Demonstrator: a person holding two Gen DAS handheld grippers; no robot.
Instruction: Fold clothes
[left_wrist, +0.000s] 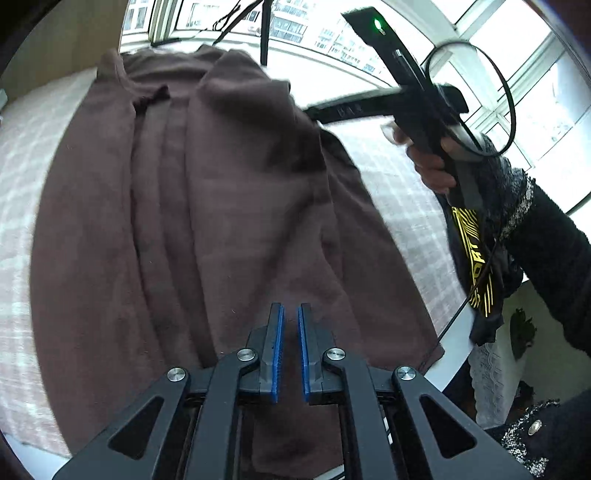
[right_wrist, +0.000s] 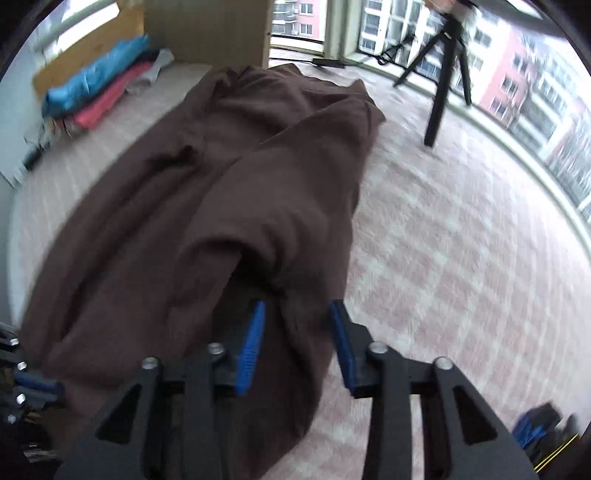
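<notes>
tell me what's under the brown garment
The brown garment lies on a pink checked cover, which shows all around it. Whatever sits directly beneath the cloth is covered and cannot be seen.

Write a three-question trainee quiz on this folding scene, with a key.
1. True or false: the right gripper is clamped shut on the brown garment.
2. Which lies beside the garment? A) a stack of folded clothes B) a laundry basket C) an iron
3. Fill in: the left gripper has its jaws nearly ____, gripping nothing.

Key: 1 false, its jaws stand apart with cloth between them; 2 A; 3 closed.
</notes>
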